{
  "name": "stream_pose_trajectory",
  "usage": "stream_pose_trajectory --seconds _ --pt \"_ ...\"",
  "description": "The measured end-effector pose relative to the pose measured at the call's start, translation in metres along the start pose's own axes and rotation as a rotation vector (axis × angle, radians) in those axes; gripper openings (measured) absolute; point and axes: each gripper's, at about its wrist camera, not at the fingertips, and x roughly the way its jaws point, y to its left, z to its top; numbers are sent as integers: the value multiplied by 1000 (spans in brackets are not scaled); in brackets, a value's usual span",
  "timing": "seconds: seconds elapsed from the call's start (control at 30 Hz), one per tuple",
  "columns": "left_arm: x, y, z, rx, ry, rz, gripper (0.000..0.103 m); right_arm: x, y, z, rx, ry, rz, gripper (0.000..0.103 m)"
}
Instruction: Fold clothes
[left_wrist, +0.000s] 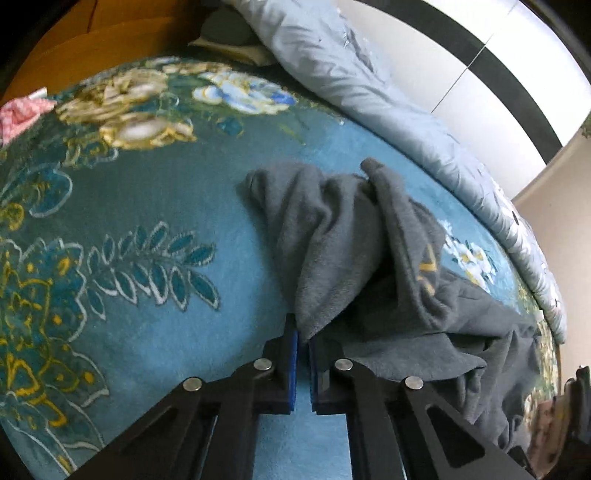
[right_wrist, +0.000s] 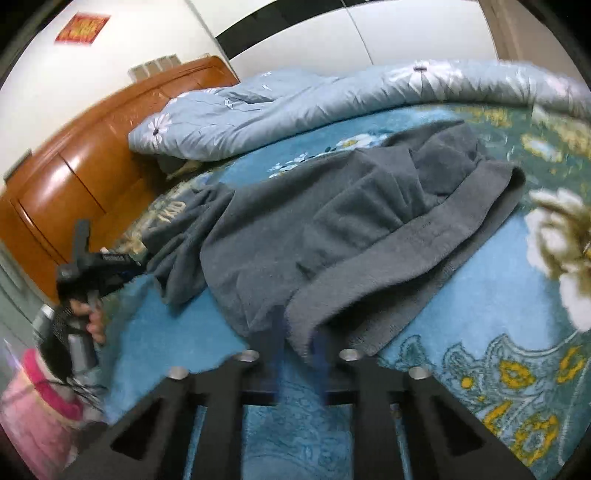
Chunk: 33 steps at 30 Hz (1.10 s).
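The dark grey fleece garment (left_wrist: 332, 236) lay bunched on the teal floral bed blanket (left_wrist: 147, 206), its folds rising into a ridge, with part of a yellow printed mark showing on one fold; the print was too creased to read. The left tongs (left_wrist: 303, 339) were clenched on a corner of the garment, blue pads nearly meeting with fleece pinched between them. In the right wrist view the same garment (right_wrist: 332, 229) spread across the blanket (right_wrist: 480, 295), a thick hem band curving toward the camera. The right tongs (right_wrist: 299, 347) were badly motion-blurred, the fingertips covered by or merged with the hem; whether they gripped the cloth could not be told. At the left of that view the left tongs (right_wrist: 125, 266) appeared again, held by a hand (right_wrist: 94, 321) with a pink sleeve (right_wrist: 44, 406), partly cut off. A pale blue flowered quilt (right_wrist: 295, 107) lay rumpled along the far side of the bed, against an orange wooden headboard (right_wrist: 74, 184).
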Motion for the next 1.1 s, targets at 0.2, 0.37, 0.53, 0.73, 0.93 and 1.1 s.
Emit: stream_pose_trajectory --seconds 0.2,0.37,0.53,0.73,0.93,1.1 --pt "-69 -2 22 -21 -173 -55 4 -86 -37 22 107 -214 61 7" --pt "-118 20 16 -13 -256 -55 4 -157 -62 12 124 -327 -40 7" --pt "-109 52 -11 -34 -201 27 4 -154 -95 -22 216 -224 -124 7" --pt "-88 79 -44 -59 -111 86 4 -131 -118 -46 290 -137 -154 7" --pt "-83 83 -55 -6 -67 120 8 -118 -121 -43 295 -91 -172 8" --pt "-104 61 -43 119 -107 186 45 -117 -128 -49 308 -73 -184 11"
